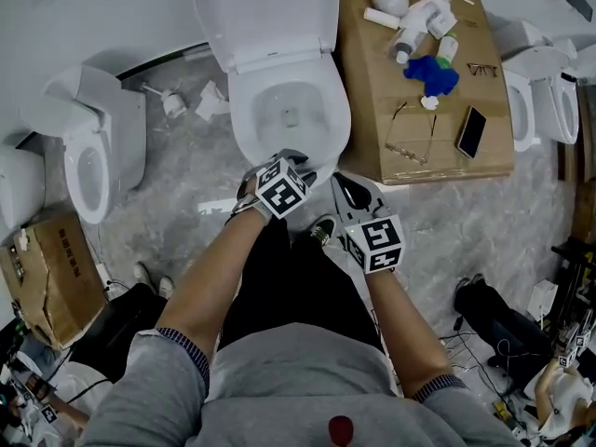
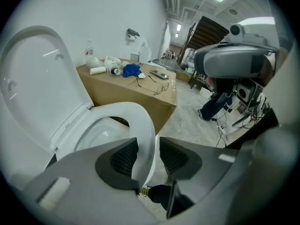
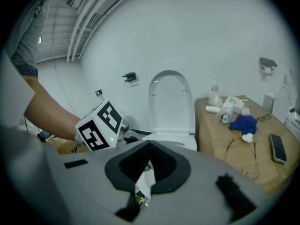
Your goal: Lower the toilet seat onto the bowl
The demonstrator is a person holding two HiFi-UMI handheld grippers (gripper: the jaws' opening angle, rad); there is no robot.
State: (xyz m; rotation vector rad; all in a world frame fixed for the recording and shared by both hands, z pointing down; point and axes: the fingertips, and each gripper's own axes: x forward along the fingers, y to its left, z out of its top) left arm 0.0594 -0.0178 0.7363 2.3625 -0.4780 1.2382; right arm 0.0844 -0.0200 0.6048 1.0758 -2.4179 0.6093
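Observation:
A white toilet stands in front of me with its lid [image 1: 265,7] upright against the wall. The seat [image 1: 242,124] lies low over the bowl. My left gripper [image 1: 284,161] is at the bowl's front edge. In the left gripper view its jaws [image 2: 149,146] straddle the seat's front rim [image 2: 143,125]: the left pad touches it and a thin gap shows at the right pad. My right gripper [image 1: 343,182] hangs just right of the bowl's front, clear of the seat. Its tips [image 3: 149,146] meet, with nothing gripped. The lid [image 3: 171,102] and the left gripper's marker cube [image 3: 101,125] show ahead of it.
A big cardboard box [image 1: 372,82] right of the toilet carries bottles, a blue cloth [image 1: 431,74], glasses and a phone [image 1: 471,131]. Other toilets stand at left [image 1: 93,147] and far right [image 1: 545,101]. My shoes [image 1: 321,231] are below the bowl. Boxes and cables crowd the lower corners.

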